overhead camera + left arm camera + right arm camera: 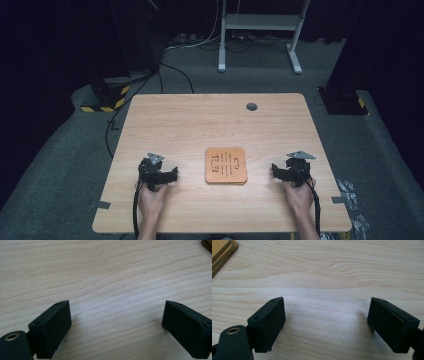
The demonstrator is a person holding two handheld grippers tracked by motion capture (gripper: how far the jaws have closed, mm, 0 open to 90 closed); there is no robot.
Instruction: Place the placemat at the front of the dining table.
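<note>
We've got the orange board (pixel 226 165) lying flat on the wooden table (pixel 200 120), right between our two grippers and touching neither. Our left gripper (pixel 172 174) sits near the board's left side, jaws spread wide over bare wood. Our right gripper (pixel 274 169) is near its right side, jaws spread wide too, nothing between them. The board's corner (pixel 222 251) peeks into the right gripper view.

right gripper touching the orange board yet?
Apart. High view shows bare table between the right gripper and the orange board; its jaws stand open.
</note>
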